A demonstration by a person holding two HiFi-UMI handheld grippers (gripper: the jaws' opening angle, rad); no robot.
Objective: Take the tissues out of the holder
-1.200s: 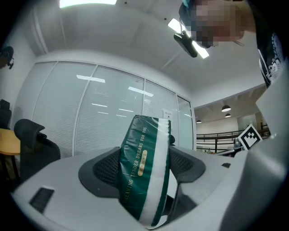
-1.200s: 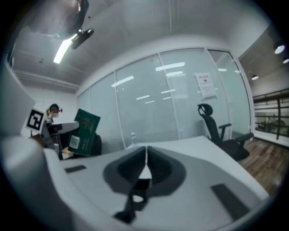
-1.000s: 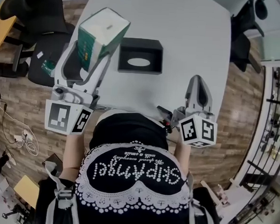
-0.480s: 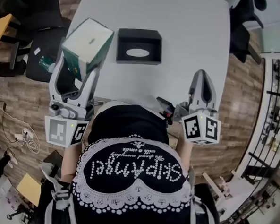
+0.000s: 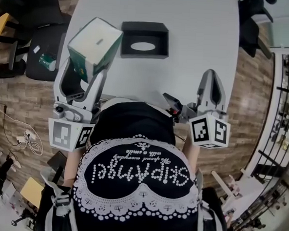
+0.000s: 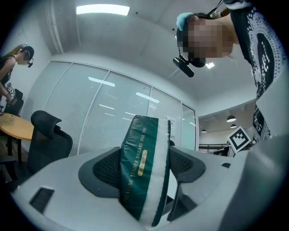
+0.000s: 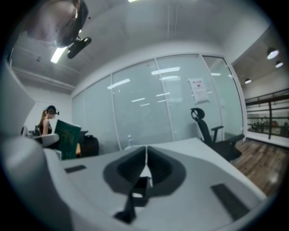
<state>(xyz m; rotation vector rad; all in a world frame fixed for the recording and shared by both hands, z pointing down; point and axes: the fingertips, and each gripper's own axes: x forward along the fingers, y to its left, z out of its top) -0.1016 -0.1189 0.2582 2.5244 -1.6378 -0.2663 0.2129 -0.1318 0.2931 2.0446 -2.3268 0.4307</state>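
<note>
A green and white tissue pack (image 5: 93,47) is held up in the air at the left, clear of the table, with my left gripper (image 5: 87,65) shut on it. Seen from the left gripper view, the tissue pack (image 6: 143,169) stands pinched between both pads. The black holder (image 5: 144,39) sits on the white table (image 5: 197,47) ahead, its oval slot facing up. Near the table's front edge my right gripper (image 5: 212,87) is shut with nothing in it; its jaws meet in the right gripper view (image 7: 146,168), where the tissue pack (image 7: 67,139) shows at the left.
Black office chairs stand left (image 5: 38,13) and right (image 5: 253,21) of the table. A wooden floor (image 5: 253,95) surrounds it. A glass wall (image 7: 149,108) lies beyond, and a person (image 7: 47,119) stands far left.
The left gripper with the tissue pack has shifted slightly left and toward me, away from the holder. The right gripper has stayed shut and nearly still.
</note>
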